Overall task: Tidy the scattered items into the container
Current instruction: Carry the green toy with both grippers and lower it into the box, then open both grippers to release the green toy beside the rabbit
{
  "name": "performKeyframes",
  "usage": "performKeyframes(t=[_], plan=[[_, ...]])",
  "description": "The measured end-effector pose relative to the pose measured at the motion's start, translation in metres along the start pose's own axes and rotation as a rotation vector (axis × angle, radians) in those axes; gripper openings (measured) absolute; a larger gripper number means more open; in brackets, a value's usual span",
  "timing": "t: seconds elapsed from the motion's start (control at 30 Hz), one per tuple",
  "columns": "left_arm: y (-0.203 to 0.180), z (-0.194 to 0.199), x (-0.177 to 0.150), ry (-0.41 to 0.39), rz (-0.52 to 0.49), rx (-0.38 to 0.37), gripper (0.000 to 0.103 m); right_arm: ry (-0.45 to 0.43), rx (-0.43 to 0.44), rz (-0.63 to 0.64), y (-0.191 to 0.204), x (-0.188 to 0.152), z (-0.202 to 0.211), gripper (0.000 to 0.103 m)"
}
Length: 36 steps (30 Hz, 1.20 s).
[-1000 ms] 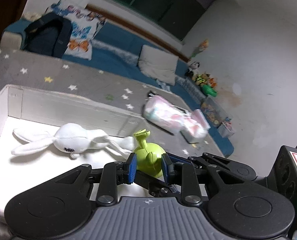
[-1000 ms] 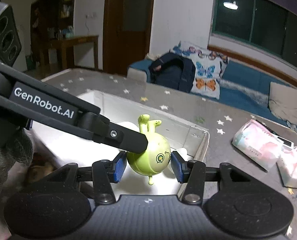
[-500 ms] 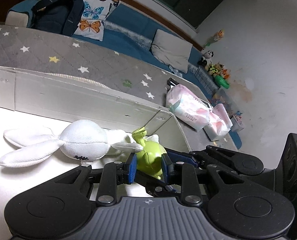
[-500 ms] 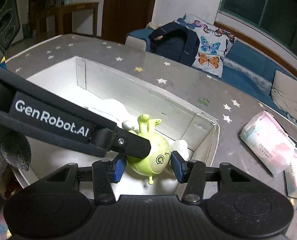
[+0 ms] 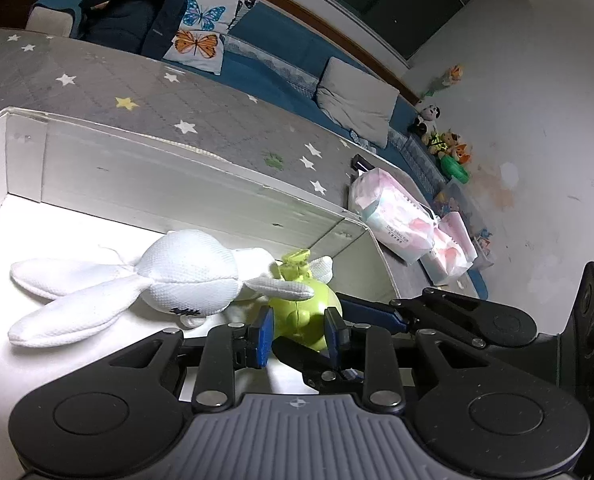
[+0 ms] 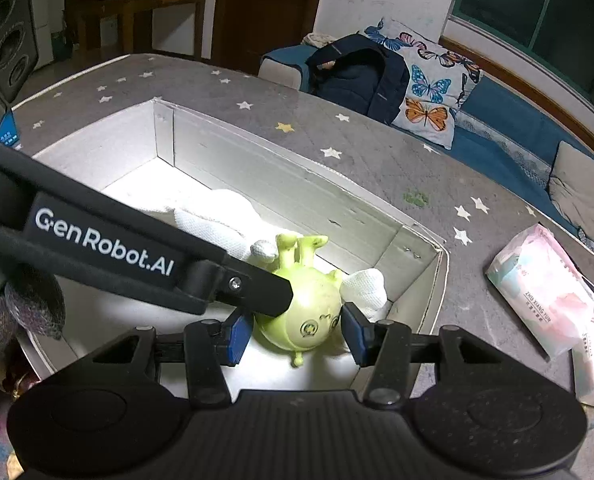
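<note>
White "GenRobot.AI" lettering (image 6: 104, 242) on left claw (image 5: 299, 334) arm; tissue pack (image 6: 537, 288) print unreadable.

the round toy (image 6: 303, 312) lies between the right gripper (image 6: 297, 336) fingers, inside the box (image 6: 297, 184) near its right end wall. the plush rabbit (image 5: 177, 276) lies left of it in the box. 2 tissue packs (image 6: 537, 292) lie right, outside the box.

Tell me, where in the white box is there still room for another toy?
The box floor is bare at the far-left end, beyond the white bunny and its ears. The right corner is crowded: the green toy sits between both grippers against the bunny.
</note>
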<state>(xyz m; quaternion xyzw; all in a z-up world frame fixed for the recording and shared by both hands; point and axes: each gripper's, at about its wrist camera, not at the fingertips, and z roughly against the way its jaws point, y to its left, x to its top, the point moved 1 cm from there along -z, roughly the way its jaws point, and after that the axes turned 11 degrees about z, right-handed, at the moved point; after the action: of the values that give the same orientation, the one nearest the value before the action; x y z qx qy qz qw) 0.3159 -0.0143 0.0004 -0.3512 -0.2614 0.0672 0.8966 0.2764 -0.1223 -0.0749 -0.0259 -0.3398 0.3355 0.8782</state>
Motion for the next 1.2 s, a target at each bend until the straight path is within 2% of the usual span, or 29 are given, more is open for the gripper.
performKeyframes(t=[0.5, 0.6, 0.93, 1.2], plan=[[-0.005, 0.02, -0.004, -0.039, -0.007, -0.005, 0.03, -0.047, 0.004, -0.051, -0.007, -0.009, 0.021, 0.052], [-0.008, 0.024, -0.006, -0.048, -0.012, -0.006, 0.03, -0.074, -0.001, -0.069, -0.008, -0.014, 0.033, 0.058], [-0.015, 0.046, -0.021, -0.08, -0.015, -0.013, 0.03, -0.171, -0.023, -0.096, -0.004, -0.029, 0.084, 0.058], [-0.032, 0.078, -0.051, -0.113, -0.061, -0.055, 0.03, -0.256, -0.009, -0.085, 0.02, -0.065, 0.133, 0.058]])
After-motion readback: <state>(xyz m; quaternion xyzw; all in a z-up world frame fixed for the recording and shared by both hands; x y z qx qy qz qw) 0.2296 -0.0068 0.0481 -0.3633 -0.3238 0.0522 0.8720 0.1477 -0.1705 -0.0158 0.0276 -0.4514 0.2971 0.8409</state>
